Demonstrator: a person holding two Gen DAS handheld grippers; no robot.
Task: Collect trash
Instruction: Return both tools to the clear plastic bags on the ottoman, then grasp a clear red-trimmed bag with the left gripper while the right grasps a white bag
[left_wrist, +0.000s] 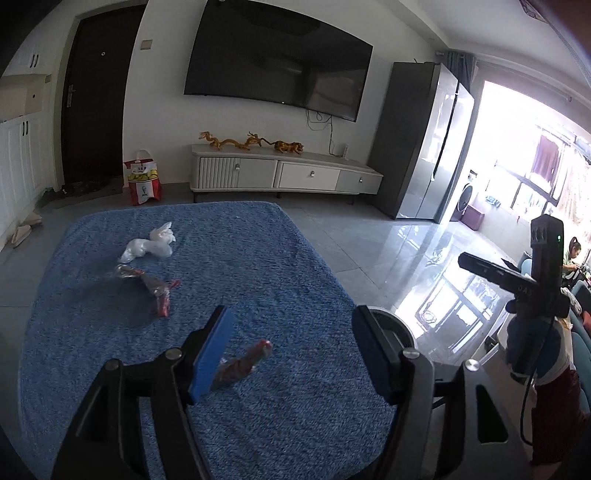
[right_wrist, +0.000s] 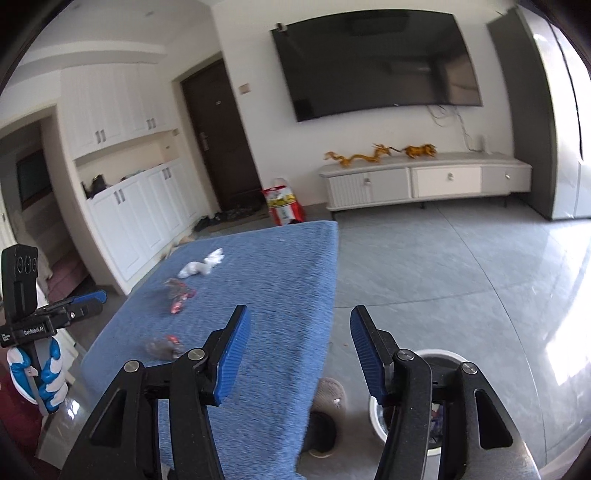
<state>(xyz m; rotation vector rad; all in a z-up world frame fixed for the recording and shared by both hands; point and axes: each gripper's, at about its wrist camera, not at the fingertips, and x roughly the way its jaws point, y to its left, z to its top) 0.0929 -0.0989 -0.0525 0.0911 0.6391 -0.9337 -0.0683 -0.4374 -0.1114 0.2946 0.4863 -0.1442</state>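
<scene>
A table under a blue towel (left_wrist: 258, 258) carries trash: a crumpled white plastic bag (left_wrist: 151, 245), a clear and red wrapper (left_wrist: 147, 284), and a red wrapper (left_wrist: 243, 363) just beyond my left fingers. My left gripper (left_wrist: 291, 350) is open and empty above the near wrapper. My right gripper (right_wrist: 299, 354) is open and empty over the table's right edge. A white trash bin (right_wrist: 439, 358) stands on the floor under its right finger, with trash inside. The same trash shows in the right wrist view: bag (right_wrist: 201, 266), wrapper (right_wrist: 179, 293), near wrapper (right_wrist: 164, 347).
Grey tiled floor (right_wrist: 461, 266) lies to the right of the table. A slipper (right_wrist: 330, 393) lies by the table's edge near the bin. A white TV cabinet (left_wrist: 284, 173), a red and white bag (left_wrist: 142, 179) and a fridge (left_wrist: 424, 144) stand at the far wall.
</scene>
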